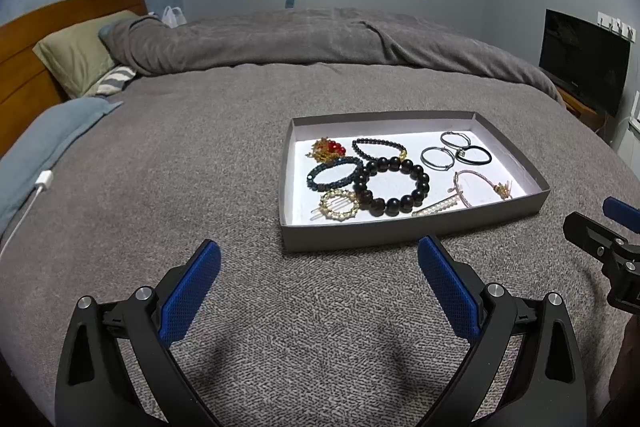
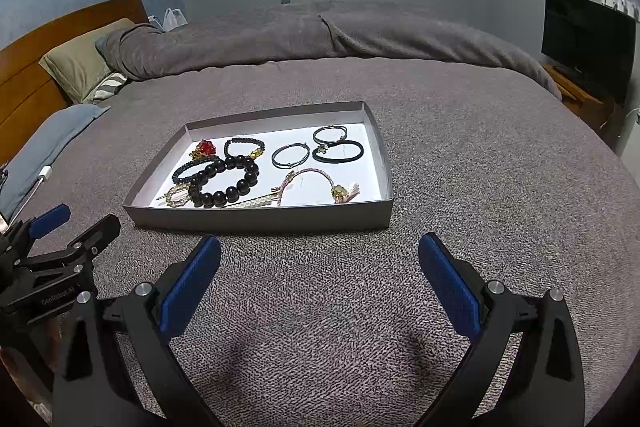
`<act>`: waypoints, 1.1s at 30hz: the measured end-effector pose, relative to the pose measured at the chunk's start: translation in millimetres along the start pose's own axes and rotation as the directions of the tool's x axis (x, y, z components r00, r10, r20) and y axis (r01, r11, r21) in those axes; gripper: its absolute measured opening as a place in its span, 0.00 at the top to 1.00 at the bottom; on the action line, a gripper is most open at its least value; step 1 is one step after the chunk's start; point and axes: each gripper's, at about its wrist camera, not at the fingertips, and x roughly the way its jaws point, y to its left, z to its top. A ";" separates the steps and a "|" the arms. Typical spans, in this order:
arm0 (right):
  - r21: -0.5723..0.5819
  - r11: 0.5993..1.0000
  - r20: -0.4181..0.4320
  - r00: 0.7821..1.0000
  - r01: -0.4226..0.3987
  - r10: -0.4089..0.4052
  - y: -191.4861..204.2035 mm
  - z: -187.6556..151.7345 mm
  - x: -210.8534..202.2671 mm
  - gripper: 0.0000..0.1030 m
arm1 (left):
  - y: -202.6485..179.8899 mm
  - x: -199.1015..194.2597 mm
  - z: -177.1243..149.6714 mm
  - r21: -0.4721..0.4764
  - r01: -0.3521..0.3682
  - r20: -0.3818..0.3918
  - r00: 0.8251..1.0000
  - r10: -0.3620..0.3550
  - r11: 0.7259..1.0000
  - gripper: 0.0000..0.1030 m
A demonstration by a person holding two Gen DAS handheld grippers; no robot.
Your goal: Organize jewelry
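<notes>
A shallow grey tray [image 1: 360,237] [image 2: 260,219] with a white floor lies on the grey bed. In it lie a large black bead bracelet [image 1: 394,187] [image 2: 224,181], a dark blue bead bracelet [image 1: 334,173], a thin black bead bracelet [image 1: 378,147], a red and gold piece [image 1: 326,149] [image 2: 205,149], a gold round clip [image 1: 340,205], a pearl clip [image 1: 436,207], a pink cord bracelet [image 1: 476,187] [image 2: 312,183], silver rings [image 1: 438,158] [image 2: 291,155] and a black band [image 2: 338,151]. My left gripper [image 1: 320,259] is open and empty, short of the tray. My right gripper [image 2: 320,257] is open and empty, just before the tray's near wall.
The grey bedspread [image 1: 200,167] surrounds the tray. Pillows [image 1: 76,59] and a wooden headboard [image 1: 24,75] are at far left. A white charger cable [image 1: 40,187] lies at the left. A rolled duvet [image 1: 320,35] lies behind. A TV [image 1: 582,63] stands at the right.
</notes>
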 end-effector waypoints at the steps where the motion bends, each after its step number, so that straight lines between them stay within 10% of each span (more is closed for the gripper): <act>1: 0.000 1.000 0.001 1.000 0.000 0.000 -0.1 0.0 -0.1 0.05 | 0.1 0.0 0.0 0.000 -0.001 0.001 1.000 0.001 1.000 0.05; 33: -0.012 1.000 -0.002 1.000 0.004 -0.004 -3.2 -0.4 1.3 0.05 | 1.1 2.1 -0.8 0.012 -0.003 -0.003 1.000 0.003 1.000 0.05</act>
